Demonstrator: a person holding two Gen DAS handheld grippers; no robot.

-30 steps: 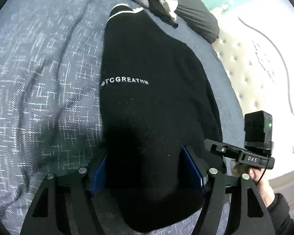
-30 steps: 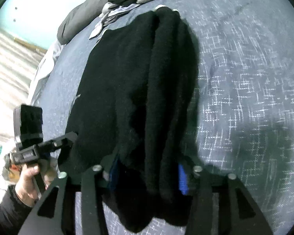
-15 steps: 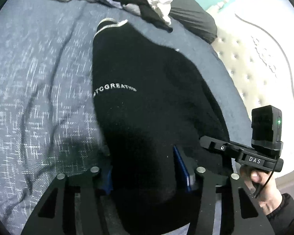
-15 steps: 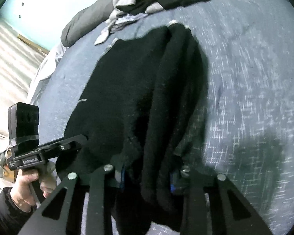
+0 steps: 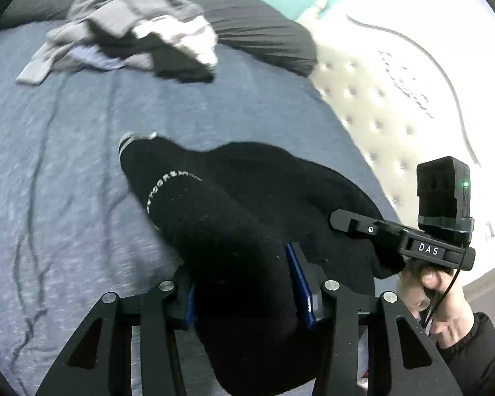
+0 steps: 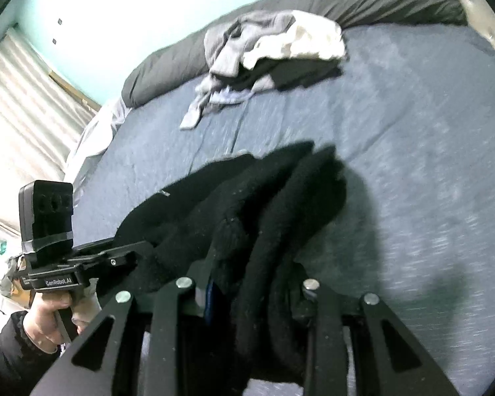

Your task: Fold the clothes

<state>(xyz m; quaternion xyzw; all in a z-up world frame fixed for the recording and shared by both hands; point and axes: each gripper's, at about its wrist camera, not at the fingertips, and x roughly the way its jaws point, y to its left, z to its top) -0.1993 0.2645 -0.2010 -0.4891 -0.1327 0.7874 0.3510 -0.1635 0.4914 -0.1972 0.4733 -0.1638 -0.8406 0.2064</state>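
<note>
Lifted since a second ago, the black sweater [image 5: 247,237] bunches, clamped in both my left fingers [image 5: 194,300] and right fingers [image 6: 209,297]; clothes pile [image 5: 132,43] at twelve o'clock on the bed [image 5: 66,165].

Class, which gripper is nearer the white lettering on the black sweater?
Left. The left gripper clamps the fold bearing the lettering; the right gripper grips the black sweater's opposite edge.
</note>
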